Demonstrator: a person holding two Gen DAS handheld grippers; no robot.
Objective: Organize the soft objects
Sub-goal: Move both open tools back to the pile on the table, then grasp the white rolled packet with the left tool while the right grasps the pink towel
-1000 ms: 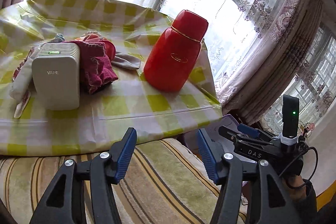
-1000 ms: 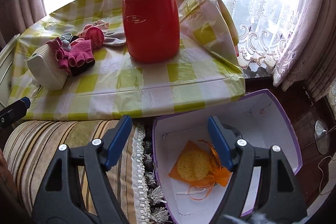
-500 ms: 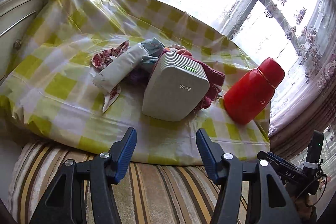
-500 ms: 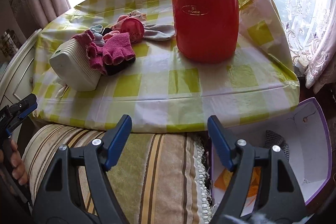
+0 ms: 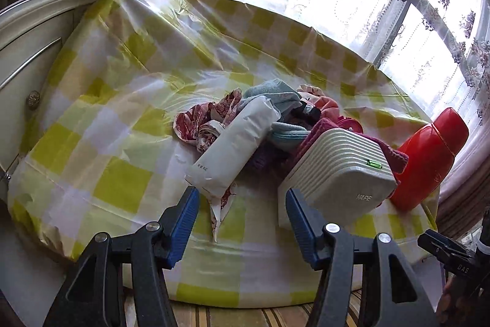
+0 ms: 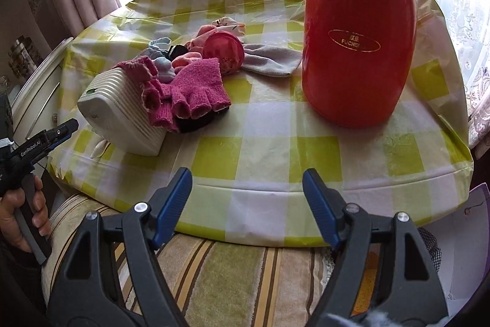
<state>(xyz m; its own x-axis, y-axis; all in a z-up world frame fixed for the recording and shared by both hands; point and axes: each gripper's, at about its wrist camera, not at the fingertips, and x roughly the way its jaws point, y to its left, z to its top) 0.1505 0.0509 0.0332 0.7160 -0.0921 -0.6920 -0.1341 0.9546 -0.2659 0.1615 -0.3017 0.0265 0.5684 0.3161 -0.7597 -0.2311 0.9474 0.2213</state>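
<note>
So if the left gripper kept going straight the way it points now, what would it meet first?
Probably the white packet lying against the pile of cloths, though depth is hard to judge. The left gripper is open and empty; the ribbed white box sits just right of that line.

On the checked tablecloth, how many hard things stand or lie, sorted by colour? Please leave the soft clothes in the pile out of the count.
Red: 1, the red flask.
White: 2, the ribbed white box and the long white packet.
Pink: 1, the round pink case lying in the pile.
Total: 4.
</note>
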